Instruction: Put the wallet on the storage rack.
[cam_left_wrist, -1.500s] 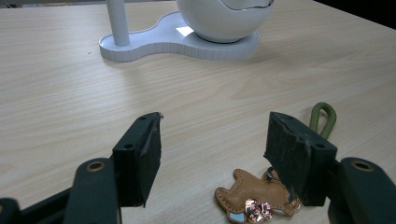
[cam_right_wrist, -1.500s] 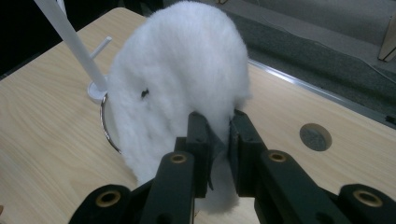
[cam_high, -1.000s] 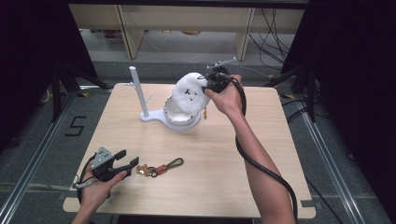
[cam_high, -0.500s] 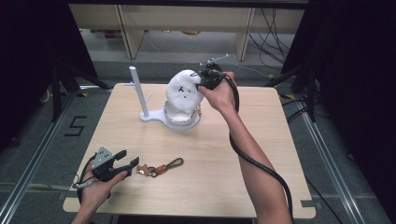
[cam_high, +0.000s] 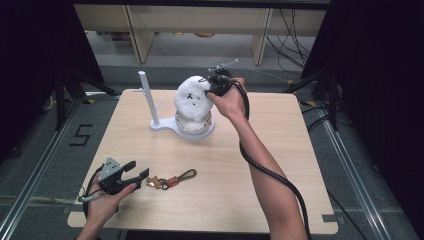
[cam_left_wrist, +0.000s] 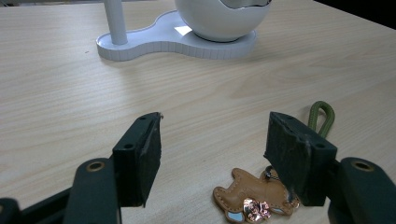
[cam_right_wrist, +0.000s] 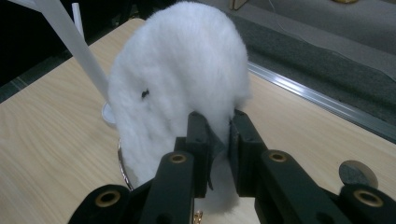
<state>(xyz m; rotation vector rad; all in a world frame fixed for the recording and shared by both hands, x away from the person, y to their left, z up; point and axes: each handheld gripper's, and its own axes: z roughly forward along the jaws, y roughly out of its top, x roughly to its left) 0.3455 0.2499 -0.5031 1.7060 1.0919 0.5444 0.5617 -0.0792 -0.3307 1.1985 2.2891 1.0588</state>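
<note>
The right gripper (cam_high: 212, 90) is clamped on the edge of a white fluffy toy (cam_high: 192, 100), holding it just above the white bowl (cam_high: 196, 131). The left gripper (cam_high: 136, 176) sits spread wide on the table (cam_high: 280, 150), a leather keychain (cam_left_wrist: 254, 196) between its tips

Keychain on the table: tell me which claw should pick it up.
Left. The left claw sits open right beside the keychain, with the leather bear charm between its jaws. The right claw is shut on the fluffy white plush.
</note>
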